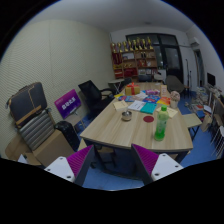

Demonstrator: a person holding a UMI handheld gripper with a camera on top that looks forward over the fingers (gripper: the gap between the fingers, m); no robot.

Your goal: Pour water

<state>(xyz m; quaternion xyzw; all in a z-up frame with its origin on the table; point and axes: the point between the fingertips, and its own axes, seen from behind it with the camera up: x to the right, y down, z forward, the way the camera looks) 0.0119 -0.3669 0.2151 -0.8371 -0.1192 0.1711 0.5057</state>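
Observation:
A green bottle (160, 127) stands upright near the front right of a light wooden table (112, 134), well beyond my fingers. A small cup (126, 115) sits near the table's middle, left of the bottle. My gripper (113, 165) hangs in front of the table's near edge, far from both. Its two fingers with magenta pads (80, 160) stand wide apart, open, with nothing between them but the blue floor.
Coloured papers and small items (148, 104) cover the table's far half. Black office chairs (95, 96) stand left of the table, and another chair (207, 118) at the right. A cart and boxes (35, 125) line the left wall. Shelves (135, 60) stand at the back.

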